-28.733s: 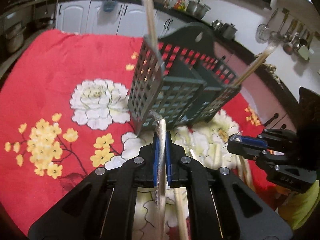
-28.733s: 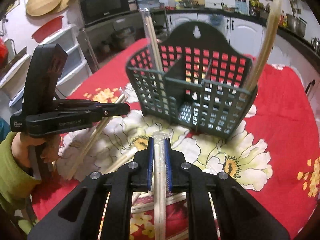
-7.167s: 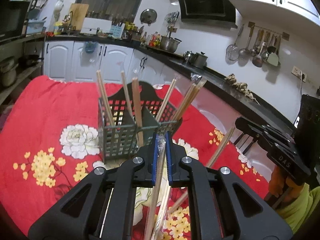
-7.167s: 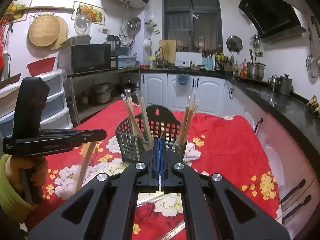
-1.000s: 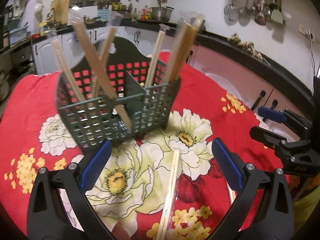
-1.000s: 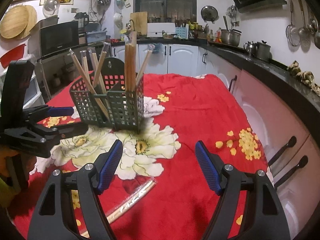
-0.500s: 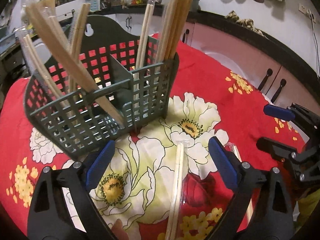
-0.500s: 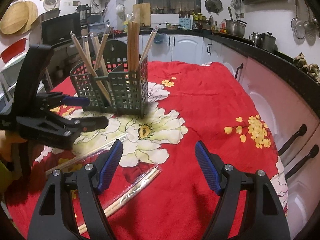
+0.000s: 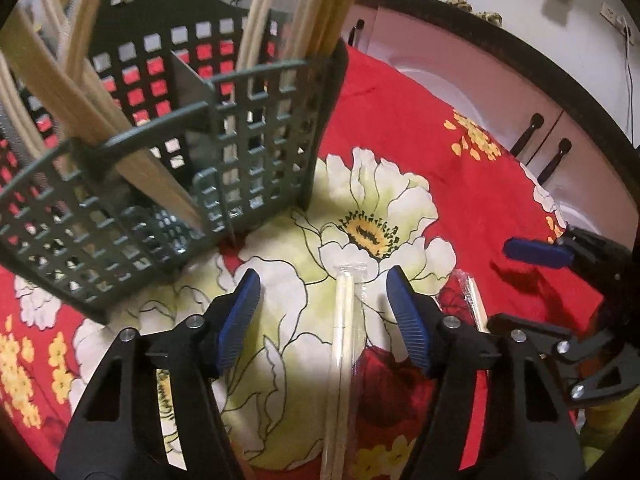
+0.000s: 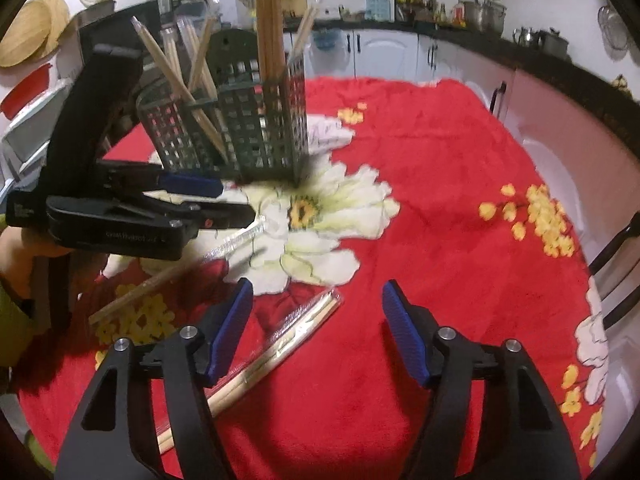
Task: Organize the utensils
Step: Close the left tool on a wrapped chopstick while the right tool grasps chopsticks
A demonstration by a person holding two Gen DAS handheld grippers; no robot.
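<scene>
A dark green lattice utensil basket (image 9: 168, 168) stands on the red flowered cloth, holding several wrapped chopstick pairs (image 9: 316, 12) upright; it also shows in the right wrist view (image 10: 248, 128). My left gripper (image 9: 323, 312) is open low over the cloth, its pads on either side of a wrapped chopstick pair (image 9: 344, 344) lying flat. My right gripper (image 10: 316, 328) is open and empty, with a second wrapped pair (image 10: 288, 344) lying just left of its middle. The left gripper (image 10: 208, 196) shows at the left in the right wrist view.
A red cloth with white and yellow flowers (image 10: 440, 184) covers the table. Pink cabinet fronts with black handles (image 9: 532, 136) stand close beyond the table's right edge. Kitchen counters and white cabinets (image 10: 384, 52) lie behind. The right gripper (image 9: 560, 264) sits at the right in the left wrist view.
My left gripper has dropped lower and closer to the basket, its open pads now on either side of the flat chopstick pair. My right gripper has lowered toward the second pair.
</scene>
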